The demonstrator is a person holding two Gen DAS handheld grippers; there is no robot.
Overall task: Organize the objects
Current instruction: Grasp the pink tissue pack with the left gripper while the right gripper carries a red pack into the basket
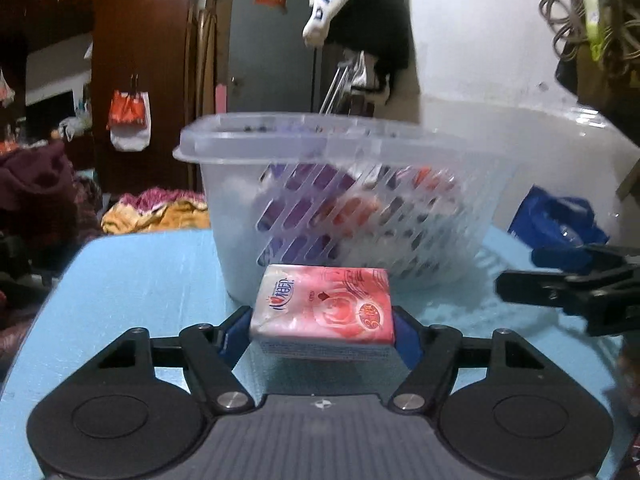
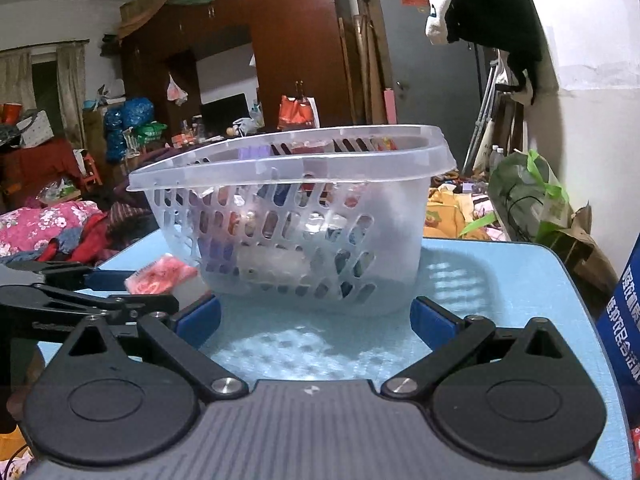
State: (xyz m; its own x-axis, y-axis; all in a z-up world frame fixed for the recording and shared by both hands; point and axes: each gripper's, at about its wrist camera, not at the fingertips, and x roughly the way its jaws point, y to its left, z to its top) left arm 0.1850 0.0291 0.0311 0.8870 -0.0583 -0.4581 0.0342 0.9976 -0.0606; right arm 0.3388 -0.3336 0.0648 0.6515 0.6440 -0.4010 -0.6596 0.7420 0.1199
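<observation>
A light blue tabletop (image 2: 500, 280) is holding everything up. A big clear plastic basket (image 2: 400, 216) with holes in its sides is sitting on it, toward the far edge. Colorful things are lying inside the basket, in purple, red and white, but they are too blurry to name.

The left tool (image 1: 322, 330) is squeezing a small pink tissue pack (image 1: 324, 304) between its two blue pads, one pad on each short end. The pack is lying flat in the grip, just in front of the basket's near wall. Whether the pack is resting on the tabletop or is lifted a little cannot be told. From the right wrist view, the tissue pack (image 2: 160, 276) is showing at the left, just beside the basket.

The right tool (image 2: 316, 320) is standing wide open with nothing between its blue pads. It is pointing at the basket and is staying close to it, low over the tabletop. In the left wrist view, the right tool (image 1: 568, 288) is showing at the right edge, apart from the pack.
</observation>
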